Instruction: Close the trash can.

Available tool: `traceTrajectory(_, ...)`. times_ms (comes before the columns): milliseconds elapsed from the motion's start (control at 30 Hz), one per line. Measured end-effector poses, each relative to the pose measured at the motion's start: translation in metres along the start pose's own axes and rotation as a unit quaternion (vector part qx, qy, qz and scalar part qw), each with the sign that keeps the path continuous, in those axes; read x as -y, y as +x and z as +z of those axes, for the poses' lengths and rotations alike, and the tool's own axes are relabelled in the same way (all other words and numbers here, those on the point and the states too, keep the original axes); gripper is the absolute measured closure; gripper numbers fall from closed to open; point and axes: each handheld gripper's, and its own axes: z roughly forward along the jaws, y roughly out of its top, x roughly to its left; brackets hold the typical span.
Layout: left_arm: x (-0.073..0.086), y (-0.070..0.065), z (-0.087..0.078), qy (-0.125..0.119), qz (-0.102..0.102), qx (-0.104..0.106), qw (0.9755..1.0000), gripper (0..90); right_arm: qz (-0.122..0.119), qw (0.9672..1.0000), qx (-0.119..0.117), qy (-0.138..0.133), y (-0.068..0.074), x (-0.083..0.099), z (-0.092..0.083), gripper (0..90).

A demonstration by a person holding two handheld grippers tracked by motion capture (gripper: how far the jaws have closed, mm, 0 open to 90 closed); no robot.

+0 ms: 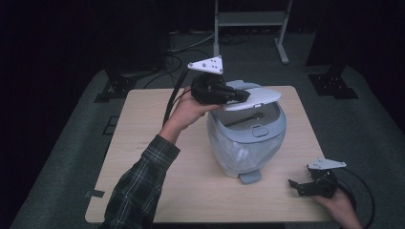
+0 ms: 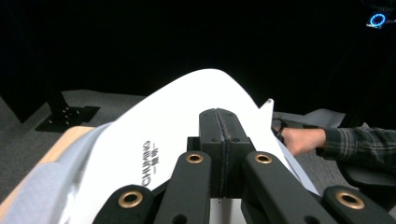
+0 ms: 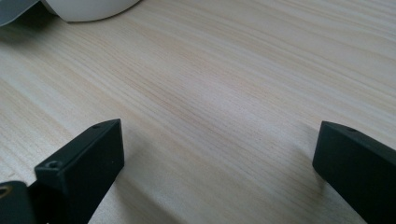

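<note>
A grey-white pedal bin (image 1: 243, 143) with a plastic liner stands mid-table, its white lid (image 1: 258, 98) partly raised and tilted. My left gripper (image 1: 241, 95) is at the lid's left rear edge. In the left gripper view its jaws (image 2: 219, 116) are pressed together with nothing between them and lie against the lid's (image 2: 187, 107) top surface. My right gripper (image 1: 298, 186) rests near the table's front right corner. Its jaws (image 3: 219, 140) stand wide open over bare wood, and the bin's base (image 3: 88, 9) lies beyond them.
The bin's foot pedal (image 1: 250, 177) sticks out toward the front. The wooden table (image 1: 153, 143) has bare room left of the bin. A metal stand (image 1: 250, 19) and cables (image 1: 186, 47) are on the dark floor behind. The person's other hand (image 2: 303, 140) is in the left gripper view.
</note>
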Motion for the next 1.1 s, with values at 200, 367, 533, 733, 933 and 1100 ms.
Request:
traceTrajectory(200, -0.003, -0.011, 0.009, 0.018, 0.008, 0.003, 0.9998, 89.9, 0.0, 1.0, 0.0, 0.0, 0.0, 0.0, 0.0, 0.9)
traceTrajectory(367, -0.004, -0.018, 0.018, 0.041, 0.015, 0.005, 0.9991, 89.9, 0.0, 1.0, 0.0, 0.0, 0.0, 0.0, 0.0, 0.9)
traceTrajectory(533, -0.002, -0.024, 0.025, 0.053, 0.017, 0.006, 0.9984, 89.9, 0.0, 1.0, 0.0, 0.0, 0.0, 0.0, 0.0, 0.9)
traceTrajectory(733, 0.004, -0.027, 0.032, 0.072, 0.017, 0.007, 0.9972, 89.8, 0.0, 1.0, 0.001, 0.0, 0.0, 0.0, 0.0, 0.9)
traceTrajectory(933, 0.007, -0.029, 0.035, 0.08, 0.014, 0.009, 0.9966, 89.5, 0.0, 1.0, 0.001, 0.0, 0.0, 0.0, 0.0, 0.9)
traceTrajectory(1100, 0.01, -0.03, 0.04, 0.093, 0.01, 0.016, 0.9955, 89.7, -0.001, 1.0, 0.0, 0.0, 0.0, 0.0, 0.0, 1.0)
